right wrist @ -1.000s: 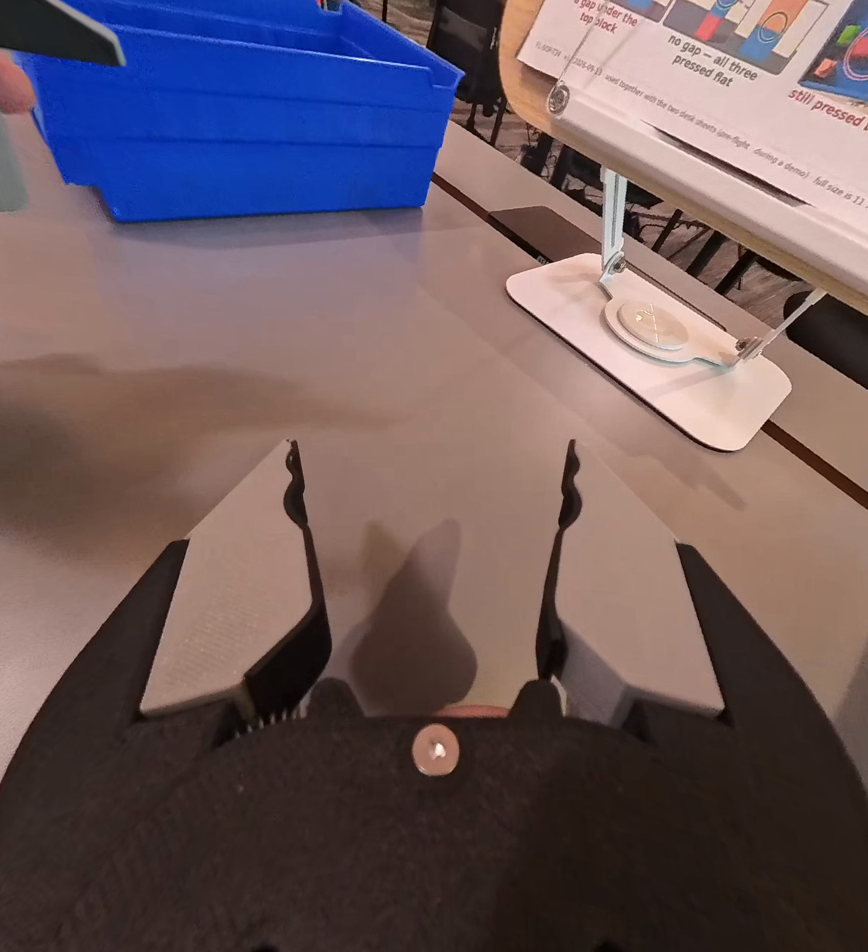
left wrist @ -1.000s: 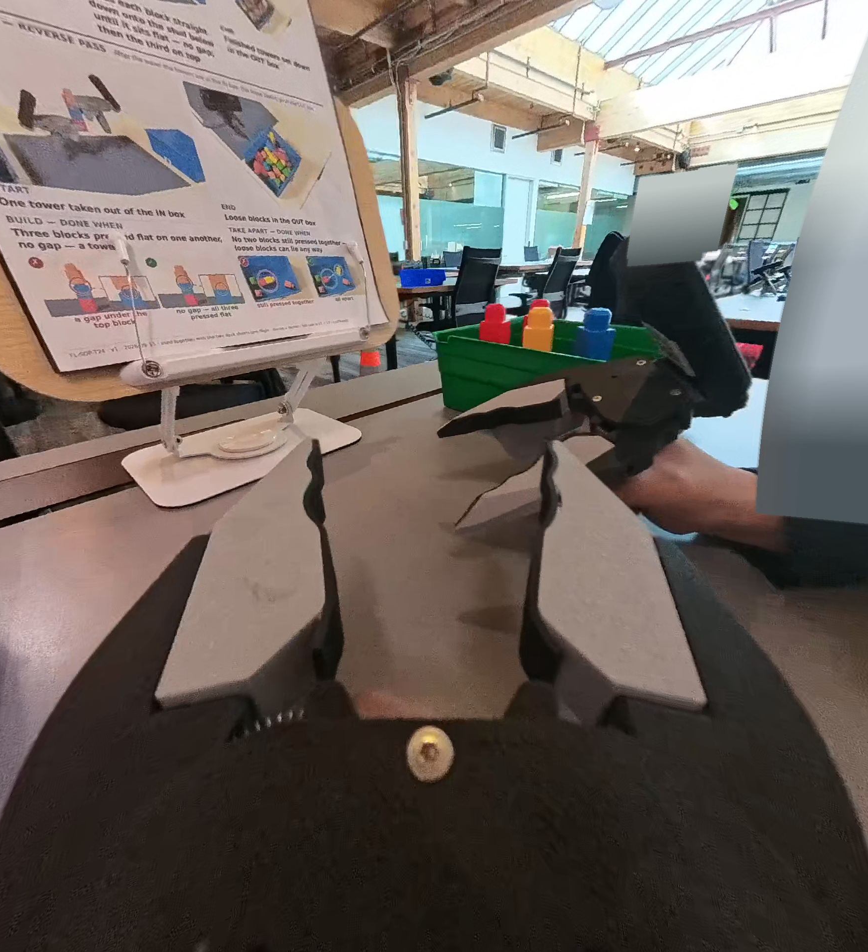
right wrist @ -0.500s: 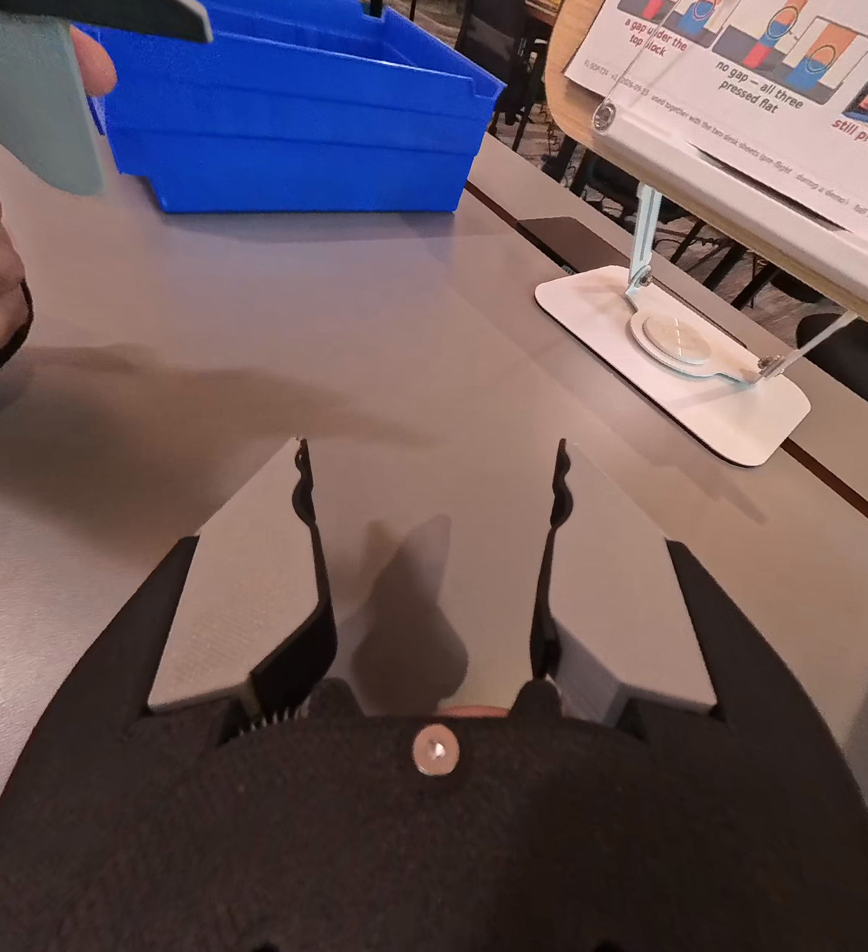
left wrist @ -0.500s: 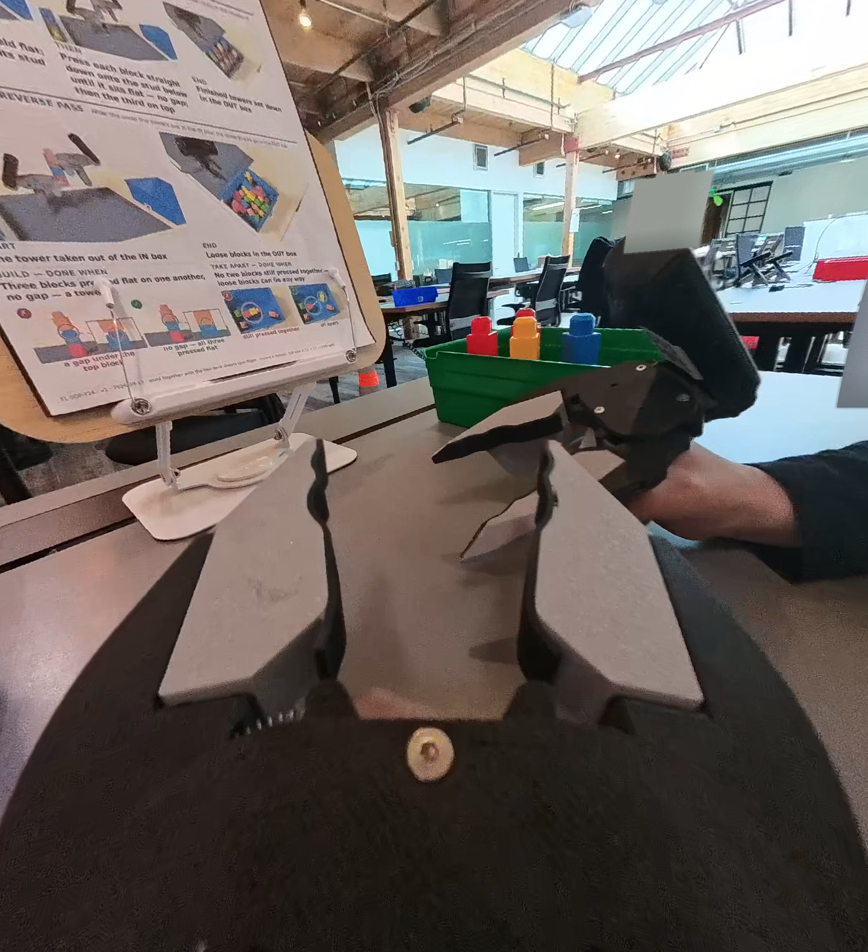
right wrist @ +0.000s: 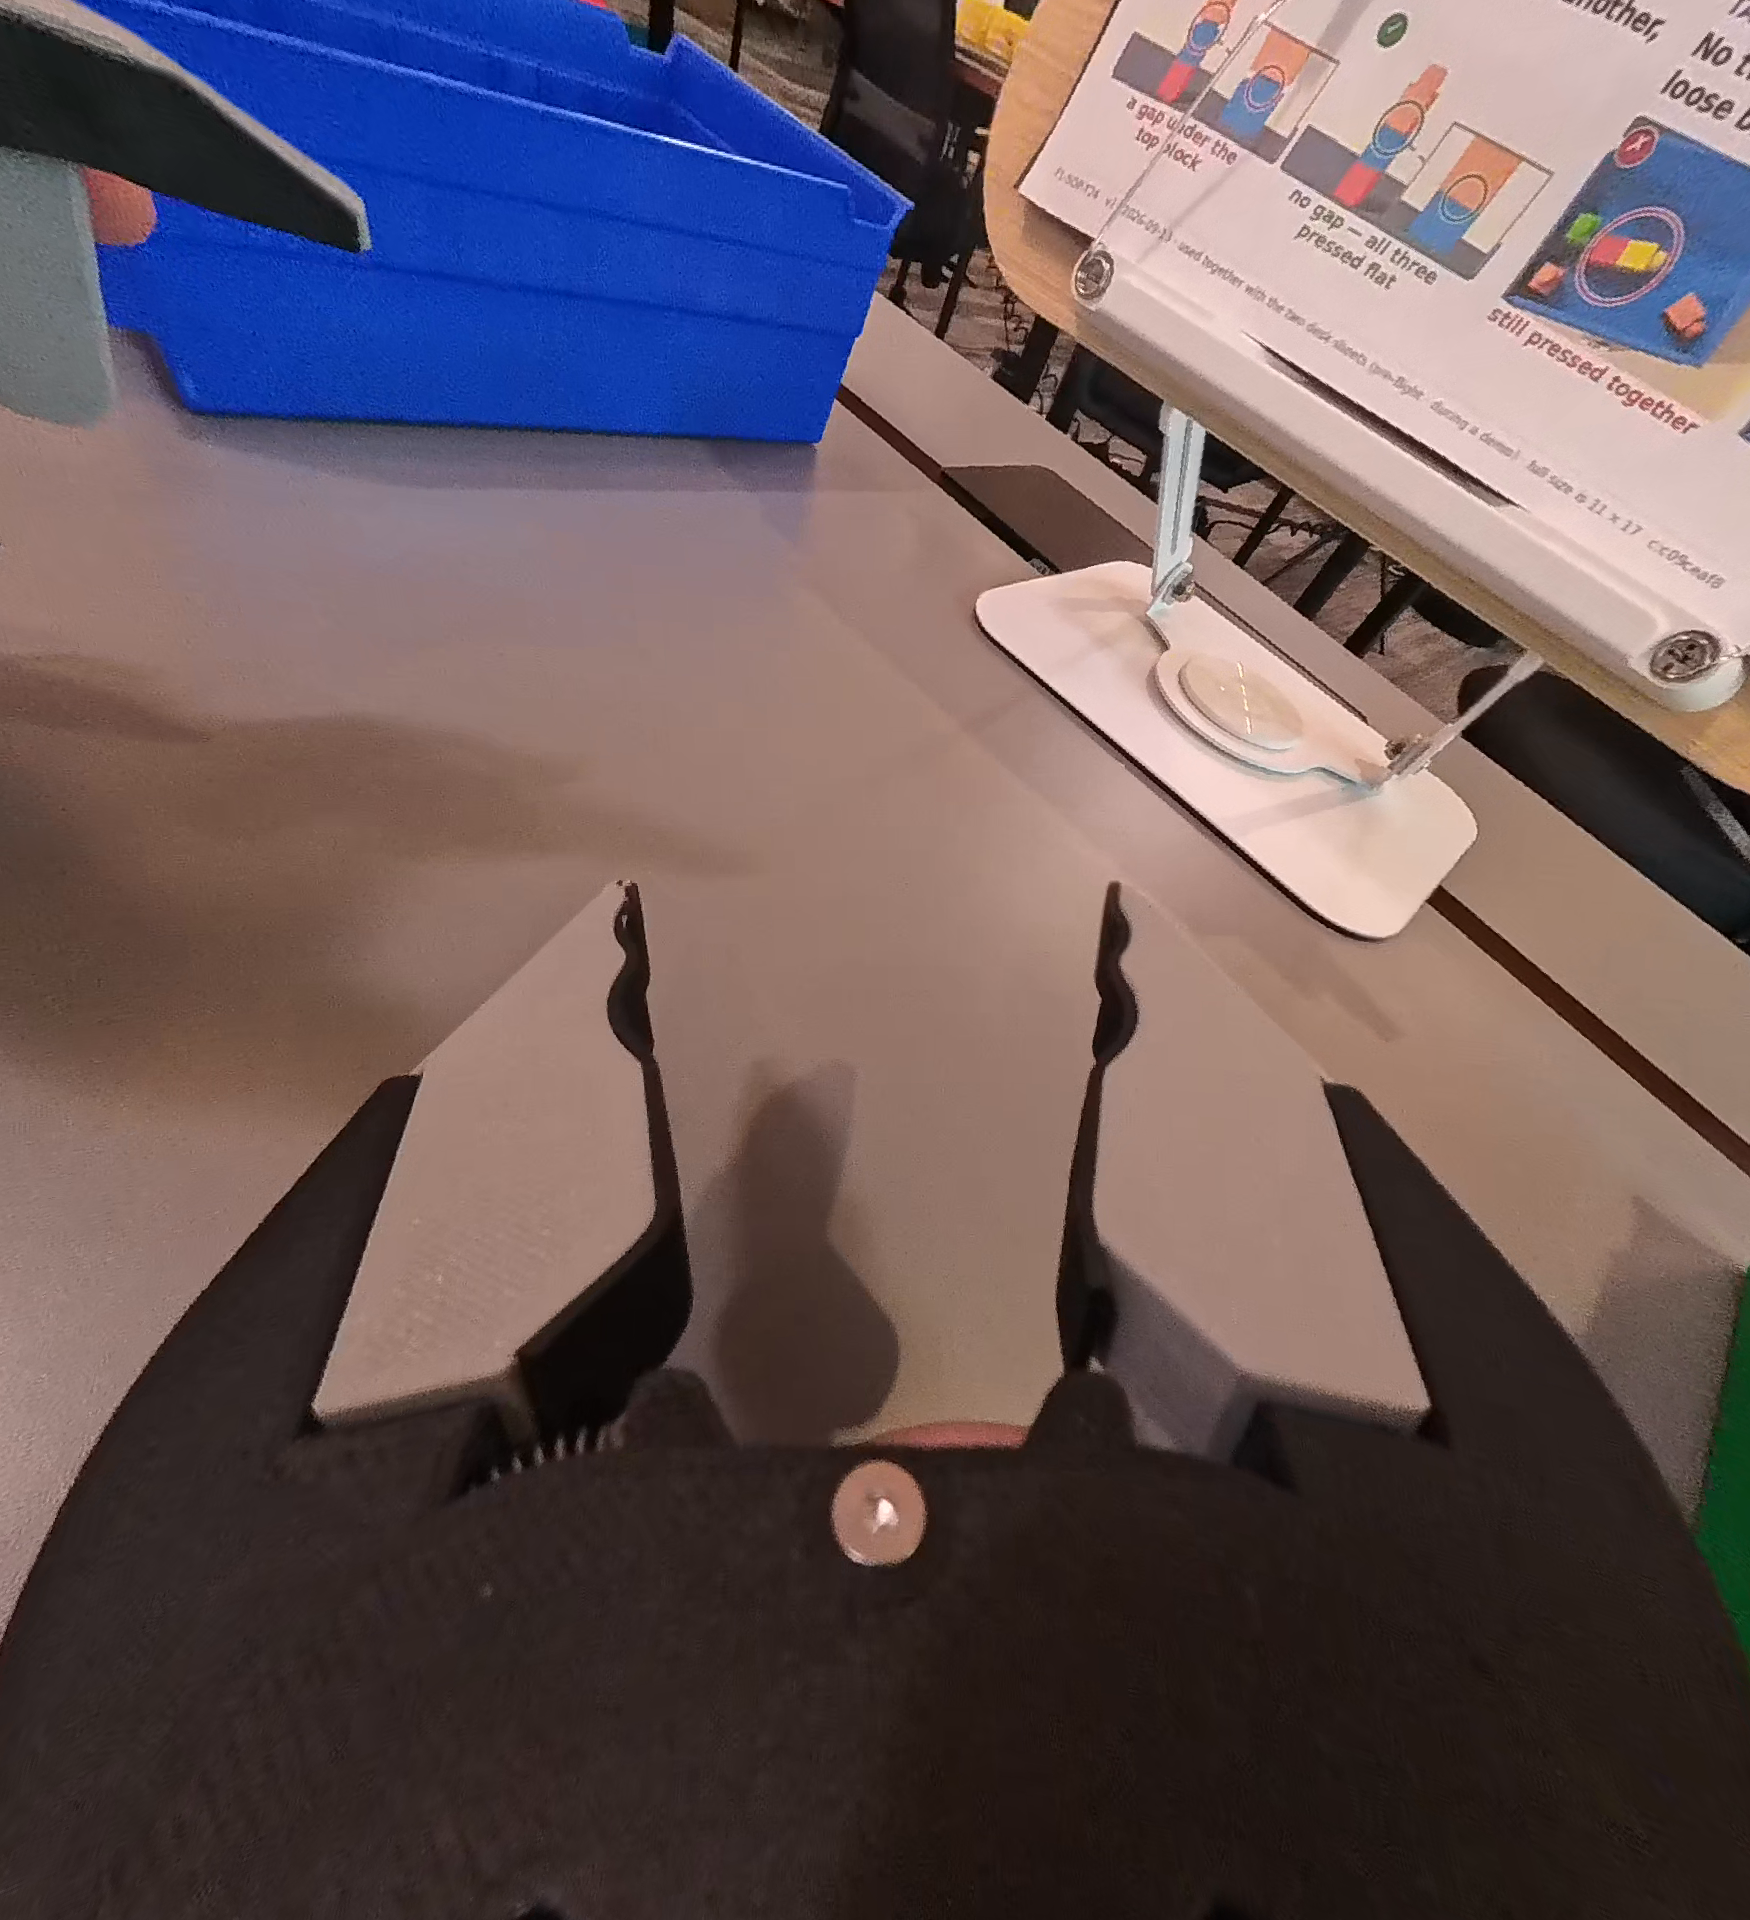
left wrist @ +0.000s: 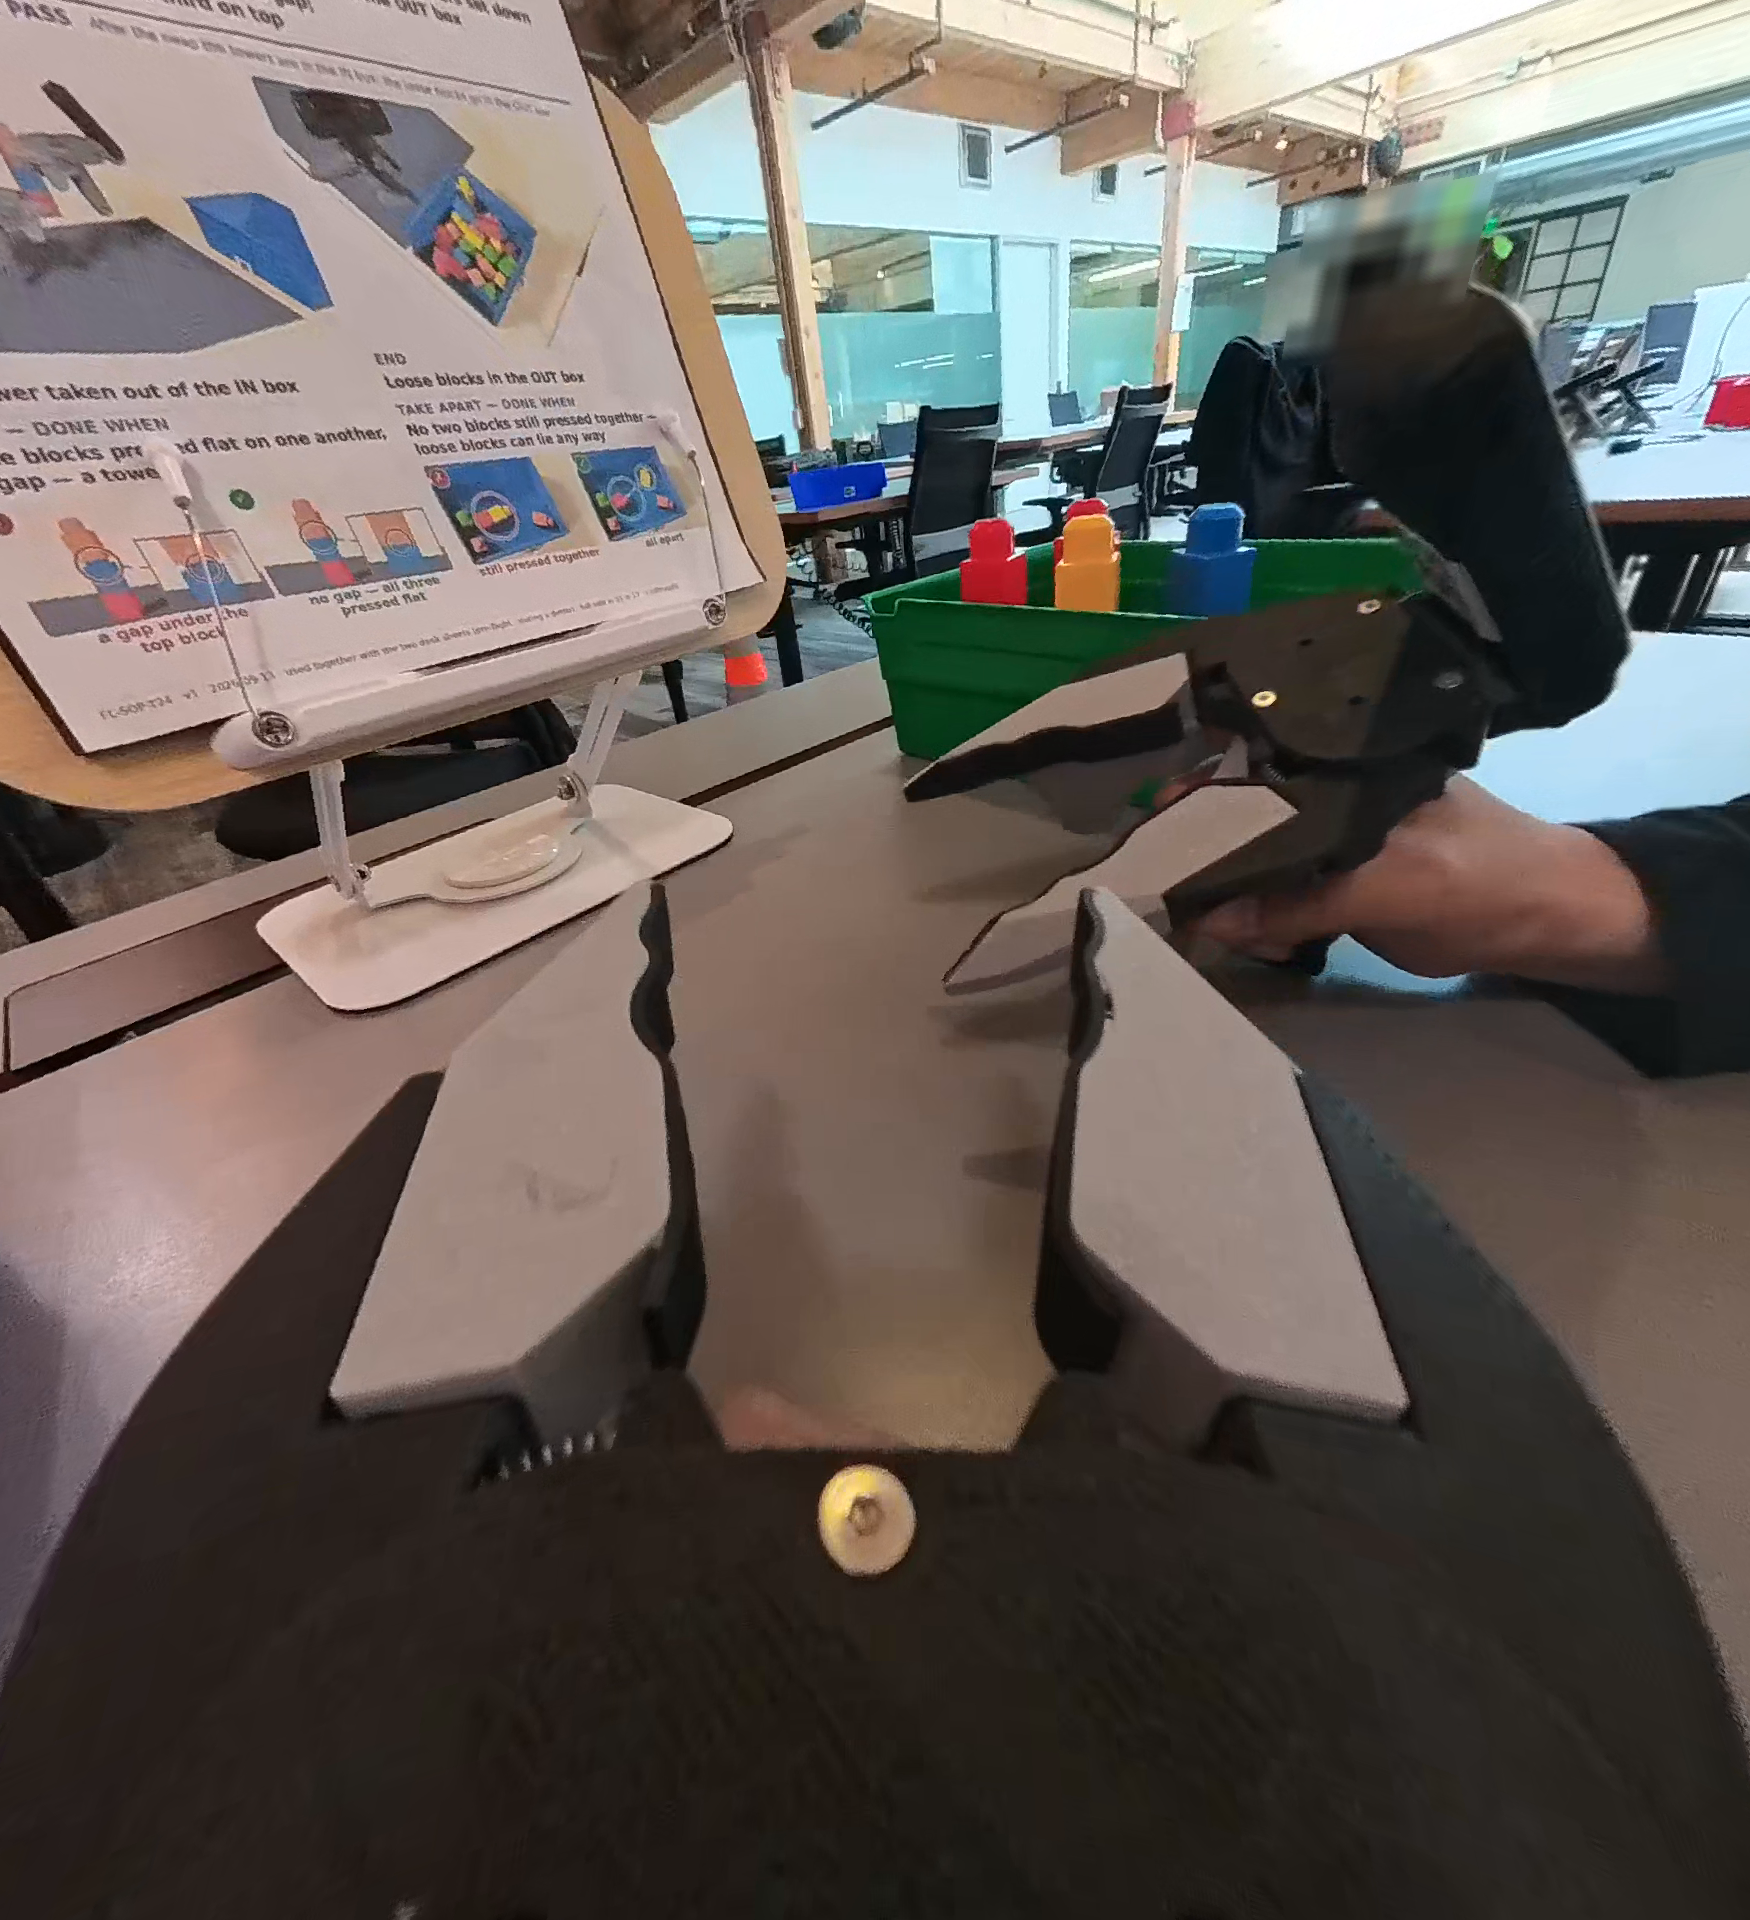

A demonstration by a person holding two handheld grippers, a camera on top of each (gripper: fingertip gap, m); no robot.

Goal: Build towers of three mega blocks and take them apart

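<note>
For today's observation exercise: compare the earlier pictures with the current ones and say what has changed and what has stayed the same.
Both grippers shifted slightly over the table; nothing was taken hold of or let go. The left gripper and right gripper stay open and empty. The block towers remain in the green bin; the blue bin and instruction stand are unmoved.

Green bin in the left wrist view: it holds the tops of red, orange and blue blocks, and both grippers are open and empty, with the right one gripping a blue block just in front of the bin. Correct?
Not quite. The right gripper grips nothing: its fingers are spread over bare table, as both wrist views show. The rest holds: red, orange and blue block tops stand in the green bin, and the left gripper is open and empty.
</note>
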